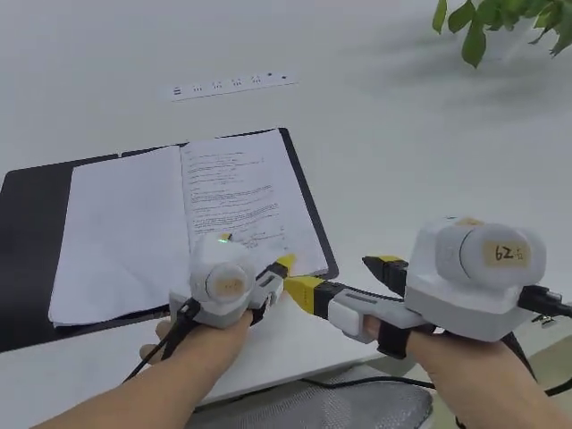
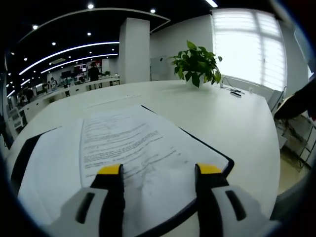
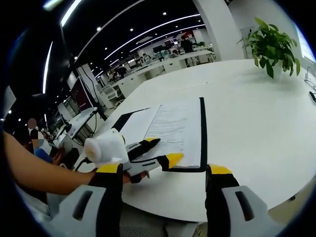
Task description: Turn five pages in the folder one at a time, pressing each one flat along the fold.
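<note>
Hovering at the 5 o'clock corner of the printed page (image 2: 128,143), the left tool (image 2: 159,170) is gaping wide and empty; it is risking pinching several tightly stacked sheets together, I judge. The right tool (image 3: 164,169) is idling open, holding nothing. The folder (image 1: 36,223) is lying open and flat on the counter (image 1: 402,134), at 10 o'clock.

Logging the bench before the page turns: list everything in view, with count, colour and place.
table: one, white, under everything
folder: one, black, open on the table
blank page: one, white, left half of the folder
printed page: one, white, right half of the folder
power strip: one, white, beyond the folder
plant: one, green, far right
left gripper: one, white, yellow tips, open over the printed page's near edge
right gripper: one, white, yellow tips, open, right of the left gripper
</note>
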### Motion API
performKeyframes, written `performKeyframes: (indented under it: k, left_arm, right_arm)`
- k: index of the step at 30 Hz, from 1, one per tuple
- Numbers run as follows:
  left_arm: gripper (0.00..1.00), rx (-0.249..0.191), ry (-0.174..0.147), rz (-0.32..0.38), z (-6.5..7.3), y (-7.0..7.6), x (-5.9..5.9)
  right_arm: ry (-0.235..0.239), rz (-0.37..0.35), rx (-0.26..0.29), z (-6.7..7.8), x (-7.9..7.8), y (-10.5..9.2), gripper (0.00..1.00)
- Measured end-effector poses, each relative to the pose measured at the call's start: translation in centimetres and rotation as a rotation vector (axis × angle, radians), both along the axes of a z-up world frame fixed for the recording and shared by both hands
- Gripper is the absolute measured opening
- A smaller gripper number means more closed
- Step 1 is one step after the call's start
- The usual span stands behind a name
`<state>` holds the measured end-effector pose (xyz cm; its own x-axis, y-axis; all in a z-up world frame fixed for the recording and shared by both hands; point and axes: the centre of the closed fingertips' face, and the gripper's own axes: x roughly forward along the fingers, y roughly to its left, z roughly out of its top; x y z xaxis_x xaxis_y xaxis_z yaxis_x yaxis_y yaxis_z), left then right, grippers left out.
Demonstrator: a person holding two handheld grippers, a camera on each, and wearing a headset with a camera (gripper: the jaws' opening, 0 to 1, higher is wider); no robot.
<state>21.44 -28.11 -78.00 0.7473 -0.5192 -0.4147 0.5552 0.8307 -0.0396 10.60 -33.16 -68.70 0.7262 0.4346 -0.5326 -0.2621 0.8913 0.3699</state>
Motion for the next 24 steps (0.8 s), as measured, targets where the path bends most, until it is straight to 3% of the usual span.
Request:
performKeyframes:
  k: [10, 13, 17, 22, 24]
  left_arm:
    - [0.39, -0.023, 0.000, 0.052, -0.1, 0.9, 0.6]
    - [0.29, -0.036, 0.005, 0.084, 0.0, 1.4, 0.9]
    - [0.17, -0.065, 0.035, 0.129, -0.1, 2.2, 1.3]
    - [0.15, -0.071, 0.041, 0.125, -0.1, 2.2, 1.4]
    - [0.15, -0.073, 0.043, 0.129, -0.1, 2.1, 1.3]
  right_arm:
    - [0.018, 0.021, 0.002, -0.7, -0.1, 0.4, 0.66]
    - [0.021, 0.021, 0.006, -0.9, 0.1, 0.3, 0.65]
    - [0.021, 0.019, 0.017, -1.1, 0.6, 0.2, 0.64]
    - [0.016, 0.031, 0.034, -1.7, 1.9, 0.5, 0.60]
    - [0.026, 0.027, 0.066, -2.0, 2.5, 0.7, 0.58]
